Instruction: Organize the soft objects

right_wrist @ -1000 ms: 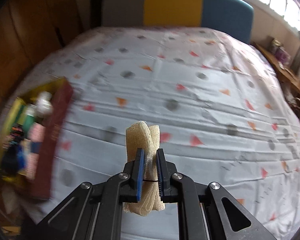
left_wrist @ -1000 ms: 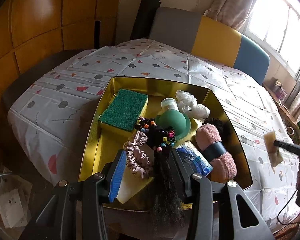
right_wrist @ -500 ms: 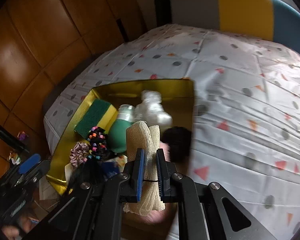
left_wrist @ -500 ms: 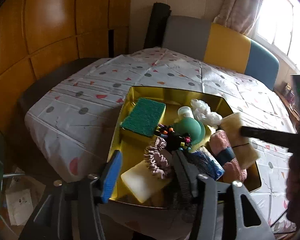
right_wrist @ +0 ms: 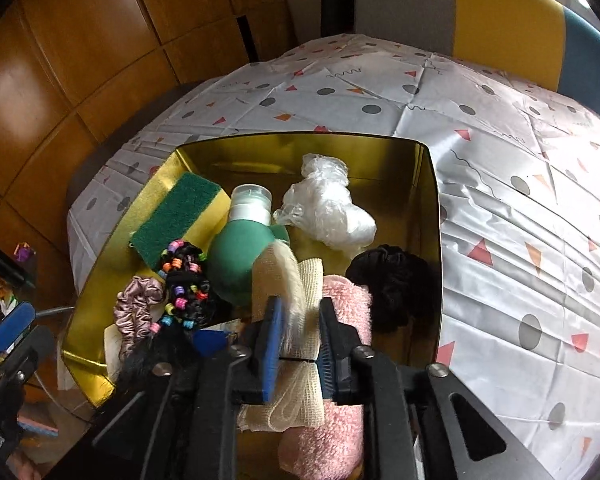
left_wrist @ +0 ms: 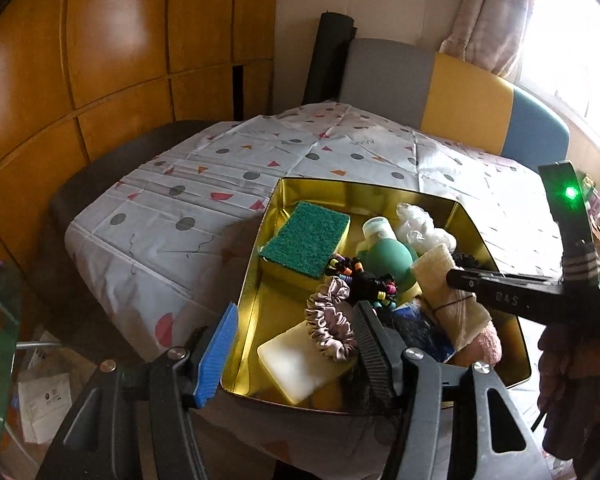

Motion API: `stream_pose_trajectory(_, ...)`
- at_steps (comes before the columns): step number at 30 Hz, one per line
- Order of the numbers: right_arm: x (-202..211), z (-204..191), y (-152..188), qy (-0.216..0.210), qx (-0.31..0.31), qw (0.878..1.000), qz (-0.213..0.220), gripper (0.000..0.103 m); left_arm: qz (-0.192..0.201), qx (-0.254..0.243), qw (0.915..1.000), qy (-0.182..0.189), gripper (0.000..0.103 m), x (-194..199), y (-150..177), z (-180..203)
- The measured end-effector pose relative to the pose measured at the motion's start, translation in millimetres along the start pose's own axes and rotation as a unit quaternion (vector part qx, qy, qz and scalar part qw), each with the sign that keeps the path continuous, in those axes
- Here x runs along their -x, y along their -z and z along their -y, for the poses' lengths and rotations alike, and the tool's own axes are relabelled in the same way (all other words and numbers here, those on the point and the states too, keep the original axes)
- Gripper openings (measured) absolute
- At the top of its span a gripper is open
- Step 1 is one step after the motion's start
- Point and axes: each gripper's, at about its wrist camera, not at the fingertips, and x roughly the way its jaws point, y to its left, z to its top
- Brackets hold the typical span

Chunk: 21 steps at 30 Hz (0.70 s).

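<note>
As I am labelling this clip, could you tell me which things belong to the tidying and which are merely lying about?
Job:
gold tin
gauze roll, between the opening right gripper
pink towel
green sponge
pink scrunchie

Lying about:
papers on the floor
chair

The left gripper [left_wrist: 296, 344] is hanging with its jaws wide apart, gripping nothing. The right gripper [right_wrist: 300, 354], pointing steeply down toward twelve o'clock, is opening its jaws around a gauze roll [right_wrist: 296, 300].
</note>
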Motion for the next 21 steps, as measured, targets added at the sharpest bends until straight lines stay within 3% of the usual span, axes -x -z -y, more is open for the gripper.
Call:
stream_pose_trajectory(2, 5, -2, 3, 0.005, 0.003, 1.000, 0.009, 0.034, 0.006, 0.000, 1.0000, -0.008, 0.060, 3, 0, 0)
stream_pose_trajectory(4, 12, -4, 6, 0.007, 0.003, 1.000, 0.019, 0.052, 0.014, 0.000, 0.9998, -0.015, 0.060, 8, 0, 1)
stream_pose_trajectory(10, 50, -9, 25, 0.047, -0.002, 0.996, 0.078, 0.073, 0.027, 0.009, 0.9991, -0.032, 0.060, 19, 1, 3)
stream_pose_trajectory(13, 70, -12, 39, 0.074, 0.001, 0.992, 0.103, 0.080, 0.037, 0.012, 0.9987, -0.033, 0.060, 25, 2, 6)
stream_pose_trajectory(21, 99, -15, 66, 0.112, -0.015, 0.984, 0.138, 0.082, 0.059, 0.009, 0.9976, -0.034, 0.060, 40, 5, 14)
